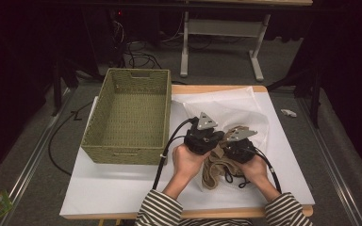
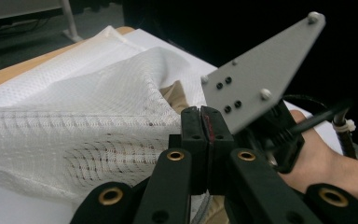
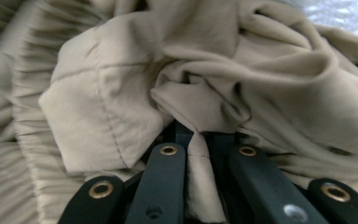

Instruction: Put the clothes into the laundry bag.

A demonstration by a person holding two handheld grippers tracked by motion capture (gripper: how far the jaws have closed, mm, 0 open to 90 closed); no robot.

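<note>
White desk carrying wicker basket; left gripper jaws pinching mesh bag edge, right gripper jaws clamping beige garment, tips hiding under folds.

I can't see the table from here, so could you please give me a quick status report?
Left claw shut on white mesh bag. Right claw shut on beige garment, part inside the bag. Wicker basket alongside, nothing in the way.

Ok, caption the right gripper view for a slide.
Right claw shut on a fold of crumpled beige garment.
</note>
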